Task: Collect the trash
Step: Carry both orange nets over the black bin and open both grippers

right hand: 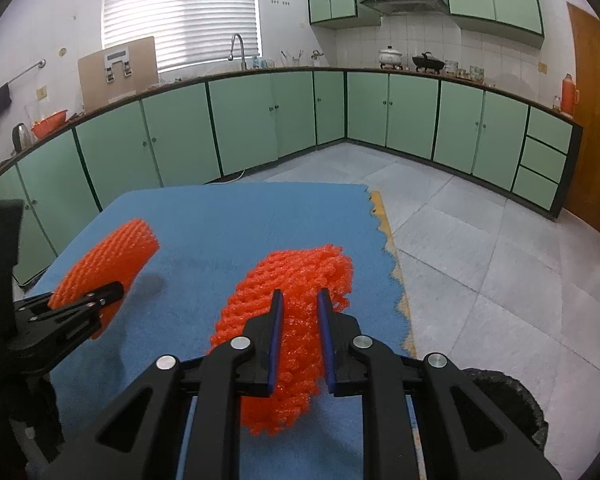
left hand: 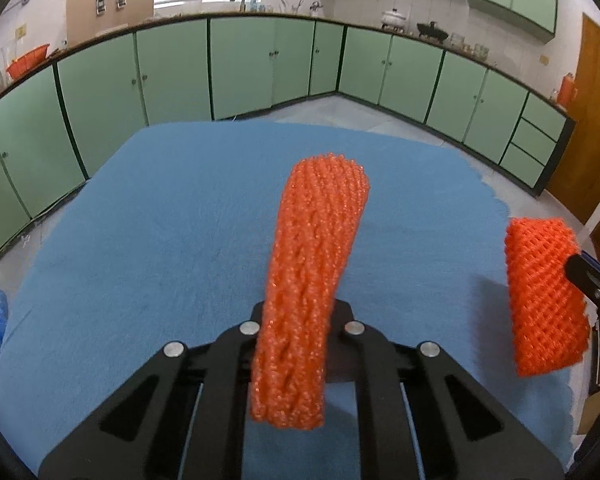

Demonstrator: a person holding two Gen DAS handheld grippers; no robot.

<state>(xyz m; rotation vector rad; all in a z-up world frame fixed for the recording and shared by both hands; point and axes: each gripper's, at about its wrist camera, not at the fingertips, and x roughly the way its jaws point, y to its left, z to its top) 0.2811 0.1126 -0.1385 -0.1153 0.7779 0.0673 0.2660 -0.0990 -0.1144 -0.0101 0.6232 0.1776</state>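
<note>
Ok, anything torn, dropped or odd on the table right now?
Nothing dropped. Each gripper holds an orange foam net above the blue cloth. Only oddity: the cloth's right edge is ragged, exposing yellow beneath.

Two orange foam net sleeves, both clear of the blue mat below. First net sleeve (left hand: 308,280) (right hand: 104,264): long, flattened tube of woven mesh, undamaged, clamped near its lower end, standing nearly upright with a slight lean. Second net sleeve (left hand: 544,296) (right hand: 292,320): same mesh, squeezed at mid-length, bunched and curved. The two are well apart.
</note>
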